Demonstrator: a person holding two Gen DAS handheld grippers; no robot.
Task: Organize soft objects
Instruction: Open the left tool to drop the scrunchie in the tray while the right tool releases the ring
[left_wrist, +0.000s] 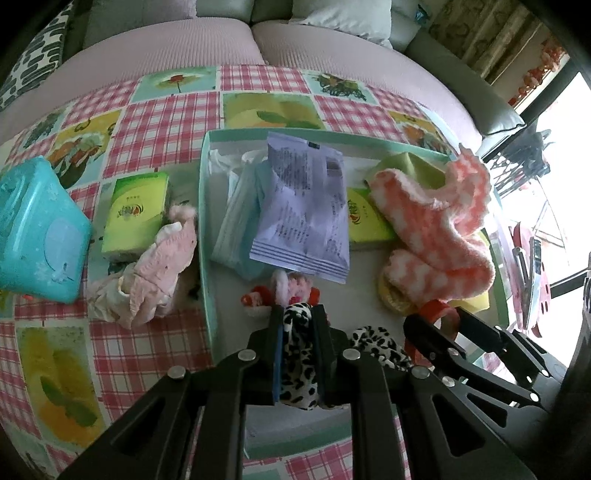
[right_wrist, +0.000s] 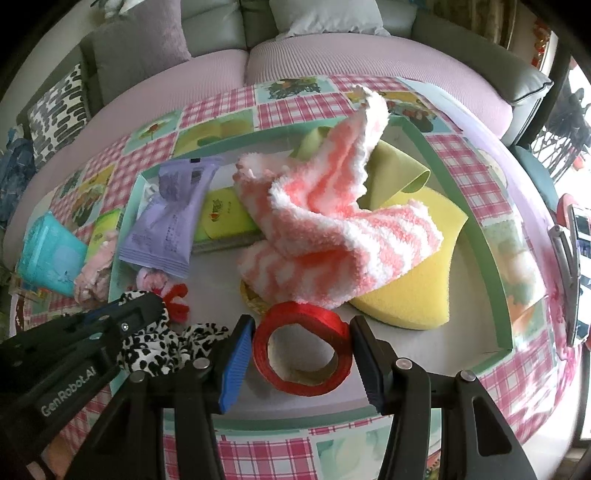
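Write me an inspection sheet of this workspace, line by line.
Surface: table under a pink plaid fruit-print cloth, with a shallow green-rimmed tray on it.
Job's things: pink striped fuzzy socks, yellow sponge, red ribbon roll, purple packet in the tray; pink cloth lies outside it.
Clutter: teal wipes pack, green tissue pack outside the tray.
Grippers: left gripper shut on the leopard-print fabric; right gripper open, fingers either side of the ribbon roll.
Cables: nothing seen.
Surroundings: pink-covered sofa behind the table.
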